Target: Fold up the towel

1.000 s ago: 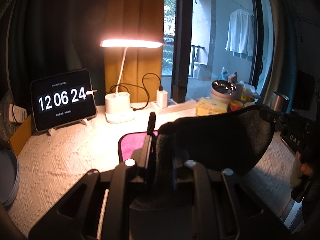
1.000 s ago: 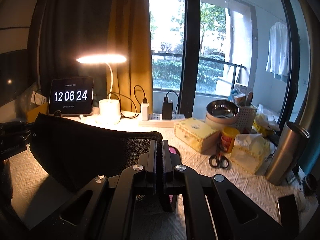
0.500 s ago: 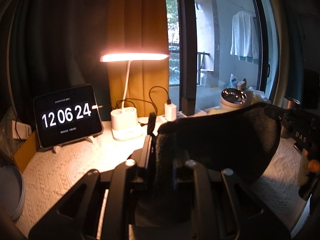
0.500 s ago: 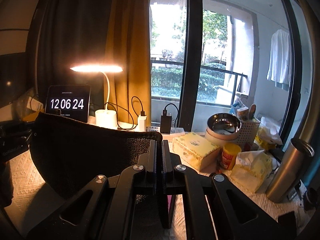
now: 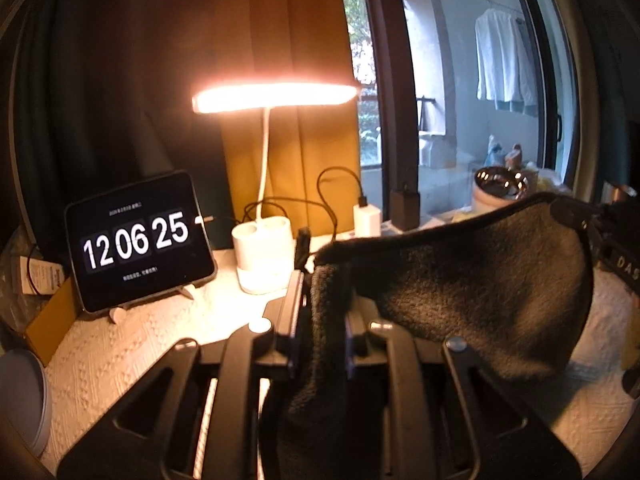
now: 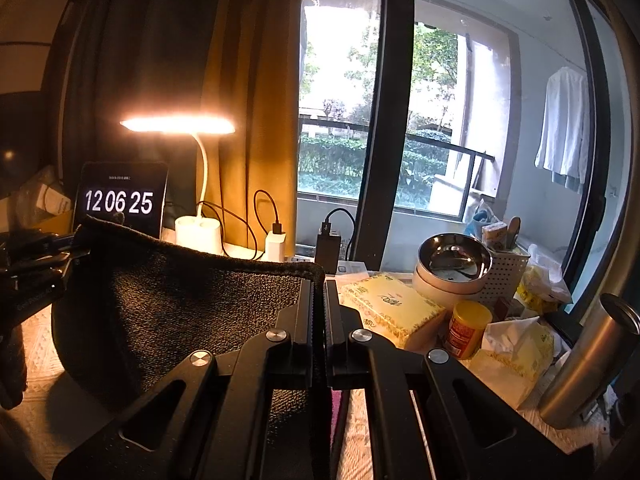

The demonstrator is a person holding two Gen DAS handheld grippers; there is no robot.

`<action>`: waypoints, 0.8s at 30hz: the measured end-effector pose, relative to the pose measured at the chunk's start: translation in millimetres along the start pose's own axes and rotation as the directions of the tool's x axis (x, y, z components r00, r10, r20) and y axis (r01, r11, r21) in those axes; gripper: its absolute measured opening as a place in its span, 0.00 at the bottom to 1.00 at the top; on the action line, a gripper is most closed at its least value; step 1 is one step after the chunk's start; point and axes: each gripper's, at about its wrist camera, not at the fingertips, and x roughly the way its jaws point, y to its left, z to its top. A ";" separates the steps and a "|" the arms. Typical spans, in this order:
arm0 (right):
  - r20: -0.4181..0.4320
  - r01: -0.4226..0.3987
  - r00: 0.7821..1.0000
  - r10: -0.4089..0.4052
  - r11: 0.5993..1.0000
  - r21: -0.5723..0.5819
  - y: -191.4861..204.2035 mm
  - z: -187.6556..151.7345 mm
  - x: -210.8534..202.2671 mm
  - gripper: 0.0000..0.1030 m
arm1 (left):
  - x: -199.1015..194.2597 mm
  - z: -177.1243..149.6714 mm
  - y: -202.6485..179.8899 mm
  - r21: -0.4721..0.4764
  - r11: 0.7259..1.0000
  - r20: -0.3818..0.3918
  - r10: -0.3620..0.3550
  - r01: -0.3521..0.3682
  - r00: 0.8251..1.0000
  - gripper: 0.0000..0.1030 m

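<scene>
A dark towel hangs in the air, stretched between my two grippers above the white tablecloth. My left gripper is shut on one top corner. My right gripper is shut on the other top corner of the towel. The right gripper shows at the right edge of the left wrist view, and the left gripper at the left edge of the right wrist view. A sliver of the towel's pink side shows under my right gripper. The towel's lower edge is hidden.
A tablet clock, a lit desk lamp and chargers stand at the back. At right are a yellow tissue box, steel bowl, orange jar, tissue pack and steel tumbler. A grey plate lies at left.
Both grippers have risen with the towel held between them. The pink towel part on the table is out of the left wrist view. The clock moved from 24 to 25.
</scene>
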 end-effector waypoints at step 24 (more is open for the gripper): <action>-0.176 0.006 0.984 -0.011 0.999 -0.031 0.4 -25.9 80.8 0.04 | 97.8 -19.3 -6.5 0.033 0.999 -0.239 0.026 -0.019 0.971 0.18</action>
